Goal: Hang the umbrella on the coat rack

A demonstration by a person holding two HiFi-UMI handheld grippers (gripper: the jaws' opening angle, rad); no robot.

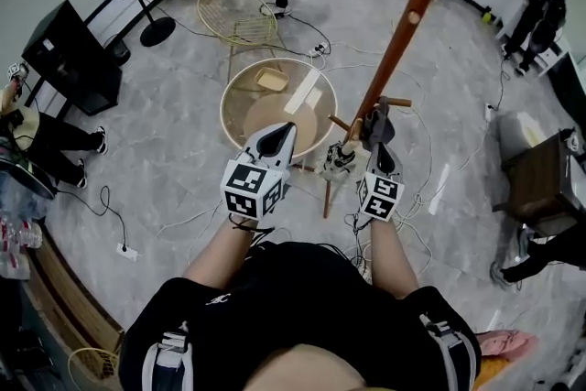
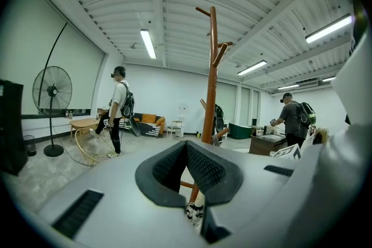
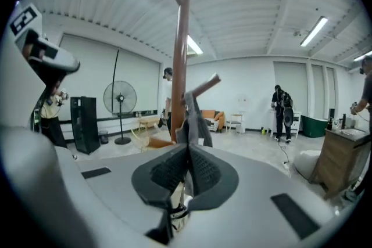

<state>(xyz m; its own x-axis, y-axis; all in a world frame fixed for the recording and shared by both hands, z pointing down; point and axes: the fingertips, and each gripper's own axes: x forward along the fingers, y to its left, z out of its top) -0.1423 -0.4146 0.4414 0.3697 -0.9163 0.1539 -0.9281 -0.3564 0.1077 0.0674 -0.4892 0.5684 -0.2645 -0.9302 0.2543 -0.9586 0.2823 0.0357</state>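
From above, the right gripper (image 1: 375,122) is by a low peg (image 1: 396,102) of the coat rack (image 1: 407,23). Left gripper view: the left gripper (image 2: 187,145) has its fingers pressed together, empty. Right gripper view: fingers pinch the gray umbrella (image 3: 195,118) at that peg. Probably nearly hung; letting go is left.

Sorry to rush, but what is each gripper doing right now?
Left gripper: closed, nothing between its jaws.
Right gripper: closed on a grey strap that reaches up towards a peg of the coat rack.
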